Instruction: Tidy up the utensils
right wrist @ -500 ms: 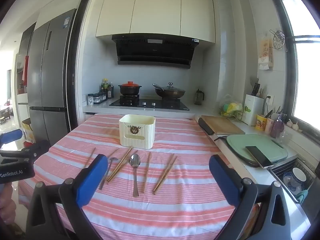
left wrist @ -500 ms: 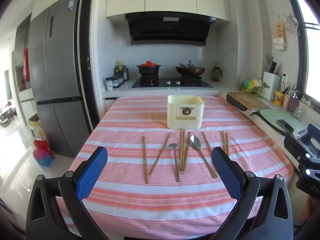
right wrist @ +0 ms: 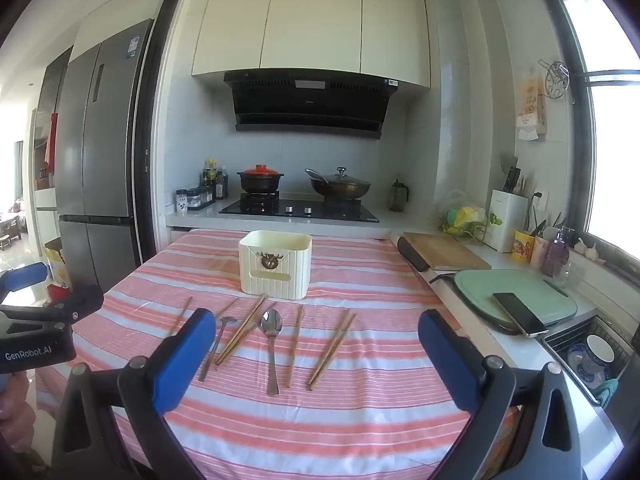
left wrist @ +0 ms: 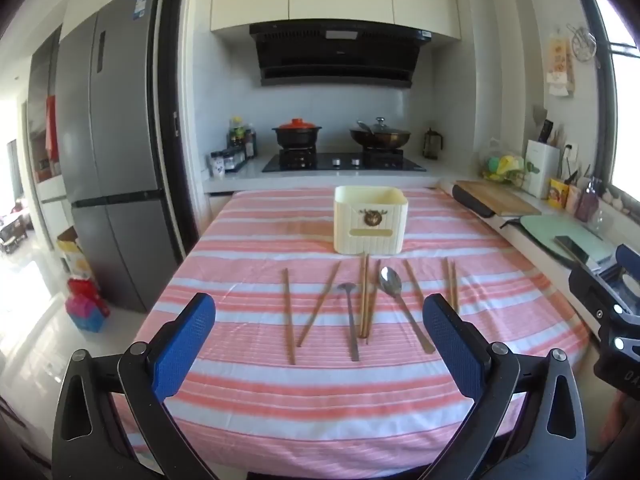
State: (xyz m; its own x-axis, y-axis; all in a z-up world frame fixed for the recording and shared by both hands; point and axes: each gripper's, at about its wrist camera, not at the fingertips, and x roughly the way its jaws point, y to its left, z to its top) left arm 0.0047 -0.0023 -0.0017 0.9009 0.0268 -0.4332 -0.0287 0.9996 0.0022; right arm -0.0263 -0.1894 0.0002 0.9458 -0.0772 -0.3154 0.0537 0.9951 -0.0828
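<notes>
A cream utensil holder stands upright on the pink striped tablecloth. In front of it lie several wooden chopsticks, a large steel spoon and a smaller ladle-like spoon. My left gripper hovers open at the table's near edge, nothing between its blue pads. My right gripper is open too, short of the utensils, and shows at the right edge of the left wrist view.
Behind the table runs a counter with a stove, a red-lidded pot and a wok. To the right are a wooden board, a green board with a phone, and a sink. A grey fridge stands left.
</notes>
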